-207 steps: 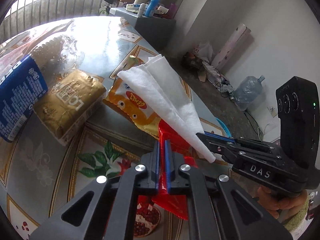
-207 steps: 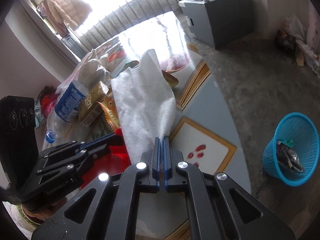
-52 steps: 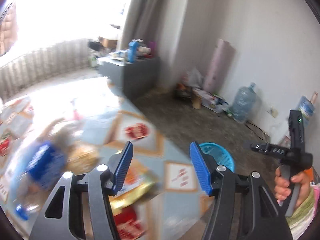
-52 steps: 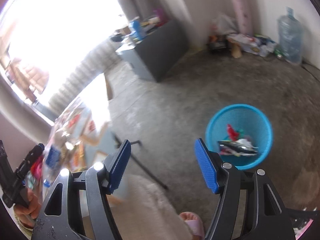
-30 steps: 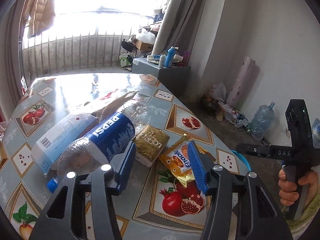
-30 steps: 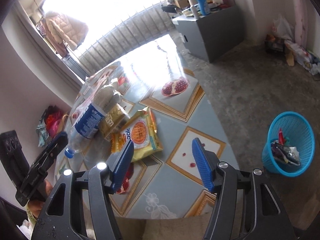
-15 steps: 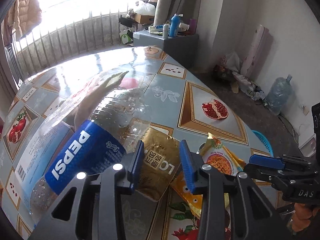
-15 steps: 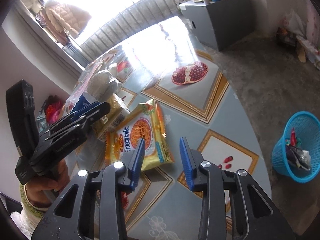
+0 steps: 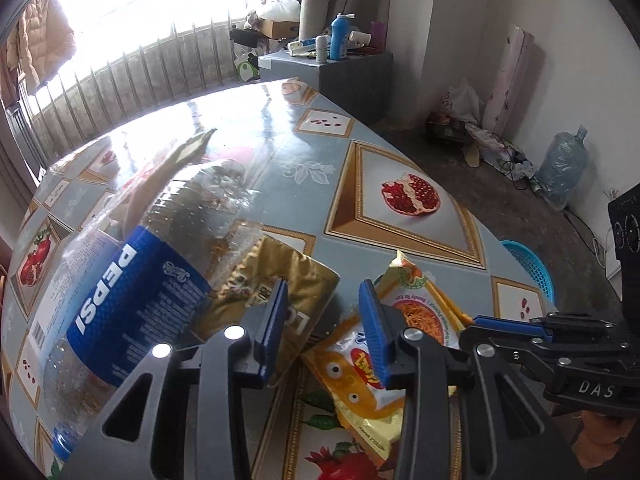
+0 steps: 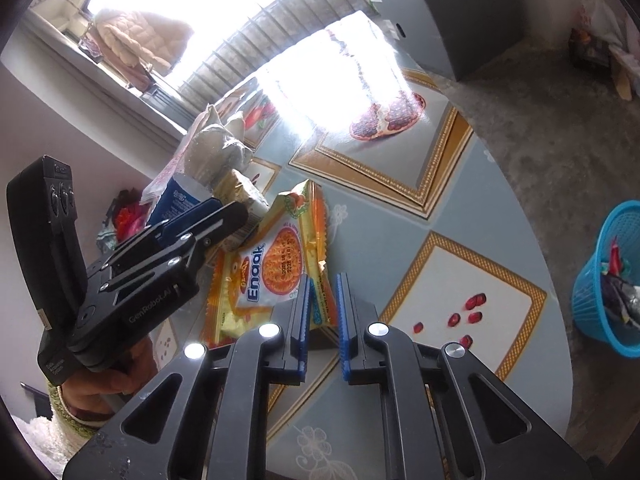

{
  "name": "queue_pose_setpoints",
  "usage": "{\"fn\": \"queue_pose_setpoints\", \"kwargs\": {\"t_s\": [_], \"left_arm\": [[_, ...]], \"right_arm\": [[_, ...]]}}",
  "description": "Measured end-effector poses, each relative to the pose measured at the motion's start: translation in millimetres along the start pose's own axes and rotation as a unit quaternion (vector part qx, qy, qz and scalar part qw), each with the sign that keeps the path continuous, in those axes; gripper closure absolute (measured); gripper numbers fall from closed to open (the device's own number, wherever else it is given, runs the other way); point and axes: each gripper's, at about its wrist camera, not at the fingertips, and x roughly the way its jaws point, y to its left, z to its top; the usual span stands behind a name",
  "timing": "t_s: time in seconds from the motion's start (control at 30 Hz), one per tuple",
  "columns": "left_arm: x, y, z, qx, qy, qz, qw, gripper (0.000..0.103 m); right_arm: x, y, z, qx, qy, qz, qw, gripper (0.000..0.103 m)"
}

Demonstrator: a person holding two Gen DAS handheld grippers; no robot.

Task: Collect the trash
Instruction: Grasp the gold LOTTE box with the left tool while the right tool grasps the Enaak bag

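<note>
**Two wrappers lined up, bin part filled**

Over the left wrist's view, the left gripper (image 9: 324,320) hangs partway open above the gold packet (image 9: 276,280), one blue pad over its printed face and the other past its edge; whether the pads press it I cannot tell. Against the packet lies a clear Pepsi bottle (image 9: 120,280), with the yellow noodle packet (image 9: 400,344) just beside on the other side. Low to the right, the other tool reaches in toward that yellow packet. All of this rests on a glossy table (image 9: 304,168) printed with pomegranates in gold frames.

From the right wrist's view, the right gripper (image 10: 323,300) has its jaws closing, narrow now, with the lower corner of the noodle packet between them; the pads do not clearly pinch it yet. A blue basket (image 10: 600,292) stands on the concrete floor well apart from the table and already holds some wrappers, so collecting is under way. I judge both packets, the bottle and a crumpled heap behind it remain. Bright window light washes out the far tabletop; a grey cabinet stands beyond.
</note>
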Motion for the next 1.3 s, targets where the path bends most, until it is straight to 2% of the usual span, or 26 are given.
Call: {"fn": "queue_pose_setpoints", "kwargs": {"t_s": [0.07, 0.13, 0.17, 0.2, 0.3, 0.4, 0.47, 0.53, 0.57, 0.63, 0.77, 0.87, 0.93, 1.03, 1.2, 1.3], "left_arm": [[-1.7, -6.3, -2.6, -0.007, 0.011, -0.026, 0.9996, 0.067], [5.6, -14.5, -10.6, -0.023, 0.056, -0.084, 0.9946, 0.071], [10.2, -16.4, -17.9, -0.047, 0.076, -0.119, 0.9889, 0.072], [3.7, -20.2, -22.4, -0.047, 0.058, -0.111, 0.991, 0.072], [-12.3, -34.3, -28.9, -0.002, 0.027, -0.097, 0.9949, 0.072], [-25.2, -28.4, -22.5, -0.006, 0.001, -0.103, 0.9947, 0.072], [-34.2, -18.5, -11.9, -0.012, -0.03, -0.09, 0.9955, 0.072], [-35.5, -7.6, 1.7, -0.016, -0.042, -0.073, 0.9963, 0.07], [-32.8, -1.5, 8.2, -0.021, -0.044, -0.062, 0.9968, 0.061], [-22.3, 6.9, 17.1, -0.022, -0.041, -0.039, 0.9982, 0.052], [19.4, 13.5, 26.0, 0.008, 0.0, 0.025, 0.9996, 0.046], [29.4, 11.4, 25.7, 0.035, 0.002, 0.058, 0.9977, 0.043], [27.1, 11.9, 25.1, 0.022, 0.001, 0.045, 0.9987, 0.043], [17.7, 13.1, 18.4, -0.001, 0.013, 0.001, 0.9999, 0.043], [-3.8, 5.5, -2.5, -0.029, 0.028, -0.057, 0.9976, 0.043], [-17.1, 1.7, -19.2, -0.054, 0.027, -0.078, 0.9951, 0.043]], "right_arm": [[-4.9, -5.1, -1.8, 0.004, 0.001, 0.003, 1.0, 0.094], [-8.8, -9.4, -5.5, 0.007, 0.001, 0.006, 1.0, 0.094], [-9.8, -11.8, -6.3, 0.007, 0.001, 0.005, 1.0, 0.094], [-12.5, -13.6, -8.2, 0.006, 0.0, 0.0, 1.0, 0.094], [-17.4, -17.7, -11.5, 0.014, 0.0, 0.0, 1.0, 0.094], [-21.1, -22.6, -11.9, 0.017, -0.003, -0.005, 1.0, 0.095], [-21.2, -23.4, -11.8, 0.019, -0.005, -0.005, 1.0, 0.095], [-18.9, -22.1, -10.9, 0.021, -0.006, -0.004, 1.0, 0.095], [-17.5, -20.9, -10.3, 0.021, -0.006, -0.005, 1.0, 0.095], [-15.9, -19.4, -10.6, 0.02, -0.006, -0.004, 1.0, 0.095], [-14.9, -18.6, -12.0, 0.017, -0.004, -0.002, 1.0, 0.095], [-16.6, -23.0, -12.6, 0.019, -0.004, 0.0, 1.0, 0.095], [-17.9, -26.3, -12.8, 0.019, -0.005, 0.0, 1.0, 0.095], [-18.5, -27.7, -13.4, 0.018, -0.005, 0.001, 1.0, 0.095], [-21.1, -27.3, -15.5, 0.013, -0.006, -0.006, 1.0, 0.095], [-23.6, -27.0, -20.1, 0.019, -0.006, -0.008, 1.0, 0.095]]}}
